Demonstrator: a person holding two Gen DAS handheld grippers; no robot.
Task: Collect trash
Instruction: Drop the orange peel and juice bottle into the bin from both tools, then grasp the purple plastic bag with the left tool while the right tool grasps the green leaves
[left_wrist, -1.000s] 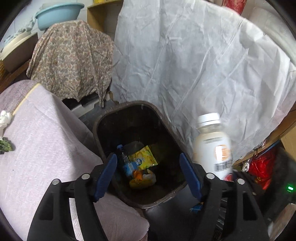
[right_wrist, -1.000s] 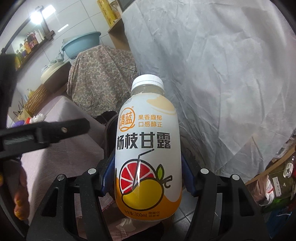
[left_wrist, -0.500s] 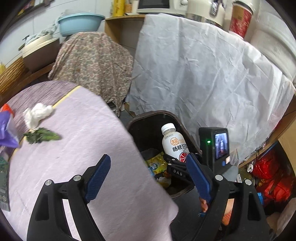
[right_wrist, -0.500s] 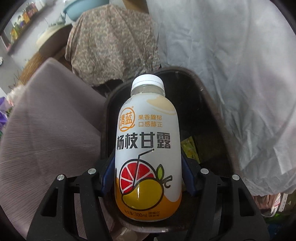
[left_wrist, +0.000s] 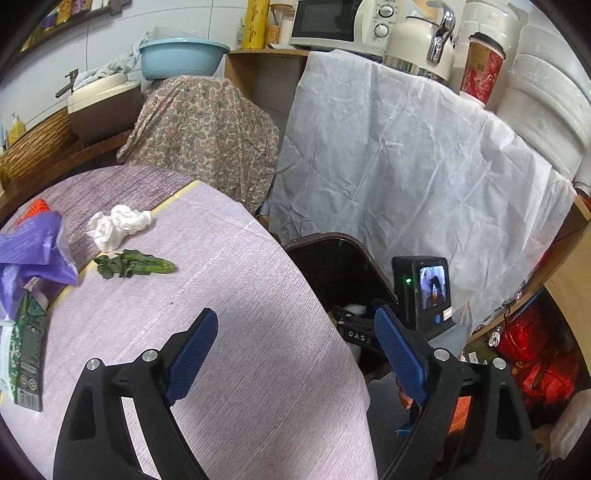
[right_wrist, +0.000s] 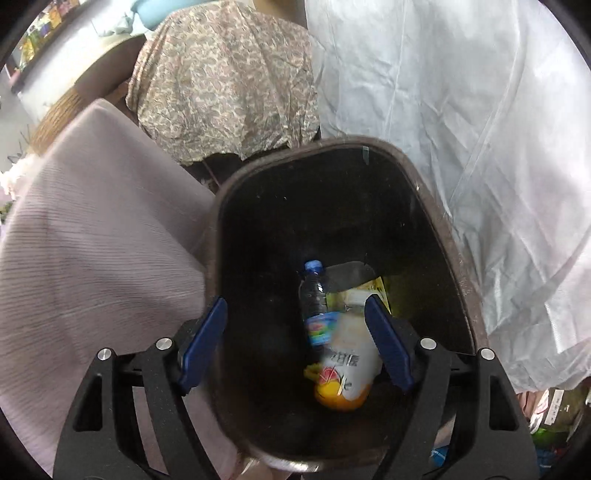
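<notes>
Lying in bin (right_wrist: 436, 206), juice bottle (right_wrist: 349, 363) below spread right tongs (right_wrist: 295, 343); left tongs (left_wrist: 295, 354) spread, empty.

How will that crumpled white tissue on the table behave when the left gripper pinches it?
The crumpled white tissue looks loose and puffy, so it will probably squash flat and weigh almost nothing. Its folds may let only a corner catch, leaving the rest dangling. It lies right beside the green leaves, so a wide grab by the open left gripper might snag them too.
</notes>
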